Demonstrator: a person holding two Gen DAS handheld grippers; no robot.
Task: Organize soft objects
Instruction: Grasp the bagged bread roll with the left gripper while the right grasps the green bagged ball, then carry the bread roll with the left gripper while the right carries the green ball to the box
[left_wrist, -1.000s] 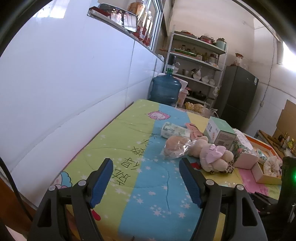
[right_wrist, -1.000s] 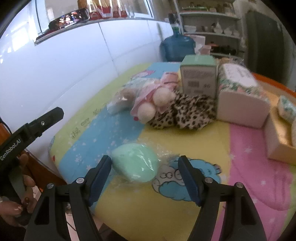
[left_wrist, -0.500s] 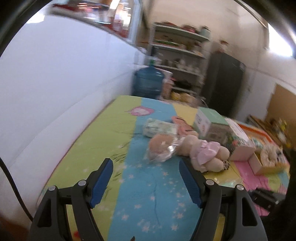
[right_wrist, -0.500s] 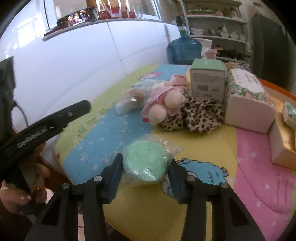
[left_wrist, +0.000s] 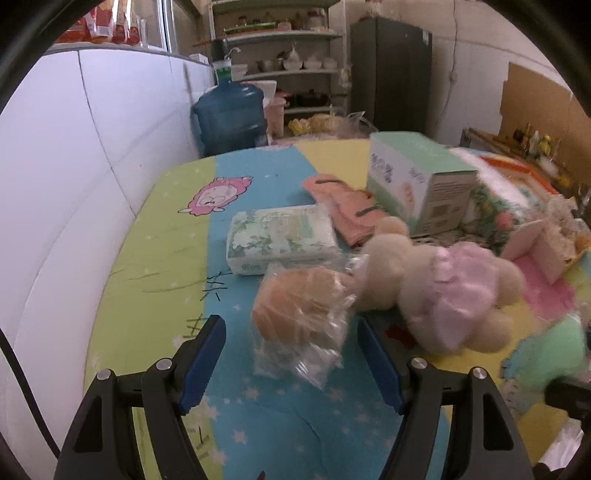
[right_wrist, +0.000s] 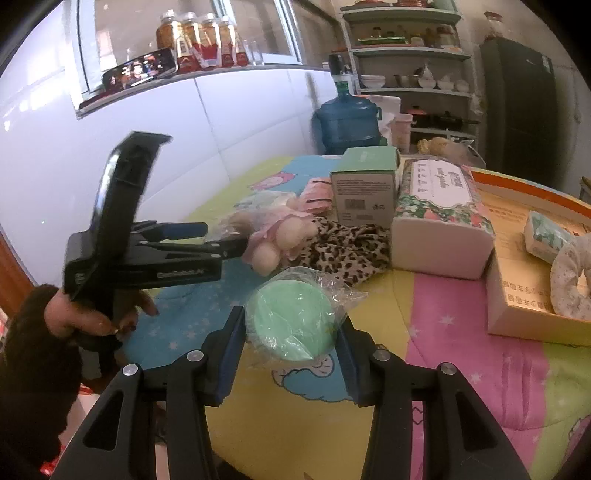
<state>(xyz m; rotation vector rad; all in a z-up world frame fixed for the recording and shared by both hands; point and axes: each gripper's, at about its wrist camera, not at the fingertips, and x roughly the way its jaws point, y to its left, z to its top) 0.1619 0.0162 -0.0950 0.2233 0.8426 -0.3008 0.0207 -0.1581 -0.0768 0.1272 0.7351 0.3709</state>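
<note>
My right gripper (right_wrist: 291, 325) is shut on a green round soft thing in a clear bag (right_wrist: 291, 321) and holds it just above the bed; it also shows at the right edge of the left wrist view (left_wrist: 554, 350). My left gripper (left_wrist: 291, 336) is open, its jaws on either side of a tan bun-like thing in a clear bag (left_wrist: 303, 314), not touching it. Next to that lies a cream plush toy in a pink dress (left_wrist: 443, 288), also in the right wrist view (right_wrist: 280, 232). A tissue pack (left_wrist: 280, 240) lies behind it.
A green box (left_wrist: 417, 181), a floral tissue box (right_wrist: 439, 218), a pink cloth (left_wrist: 343, 210) and a leopard cloth (right_wrist: 351, 247) lie on the quilted bed (left_wrist: 166, 258). An open cardboard box (right_wrist: 517, 295) holds soft items at right. The white wall runs along the left.
My right gripper closed on the green bagged thing and lifted it. My left gripper moved forward over the bed up to the bagged tan thing, staying open.
</note>
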